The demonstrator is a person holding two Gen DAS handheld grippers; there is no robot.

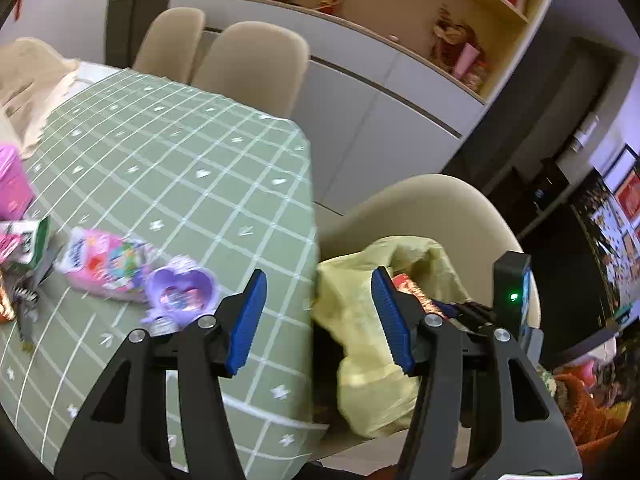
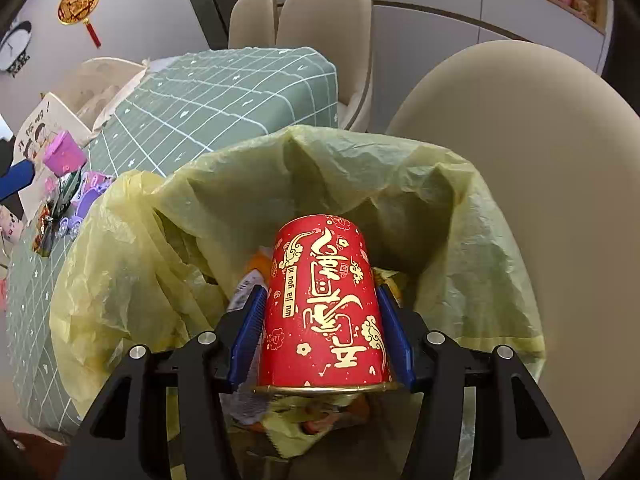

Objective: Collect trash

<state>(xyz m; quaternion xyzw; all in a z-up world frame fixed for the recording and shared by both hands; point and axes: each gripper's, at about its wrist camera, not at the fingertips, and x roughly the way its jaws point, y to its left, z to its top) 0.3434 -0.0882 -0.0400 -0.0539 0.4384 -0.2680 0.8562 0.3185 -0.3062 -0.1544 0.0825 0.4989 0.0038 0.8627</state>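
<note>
Right now the right tool (image 2: 322, 328) grips a red paper cup (image 2: 324, 308) with gold lettering, its blue pads pressed against the cup's two sides; the cup is turned base away from the tool, gold rim nearest it, and it hangs over the open mouth of a yellow trash bag (image 2: 460, 208) that already holds some wrappers. A beige chair (image 2: 540, 152) stands behind the bag at about two o'clock. The left tool (image 1: 316, 316) has its jaws apart with nothing between them, poised over the edge of the bench (image 1: 180, 152), which wears a green checked cloth. At nine o'clock from that tool, more trash lies on the cloth: a purple heart-shaped plastic case (image 1: 182, 292), just beside it a pink printed packet (image 1: 108, 264), and farther left a small green and white carton (image 1: 30, 240). The same bag sits at three o'clock from the left tool, off the bench's edge.
</note>
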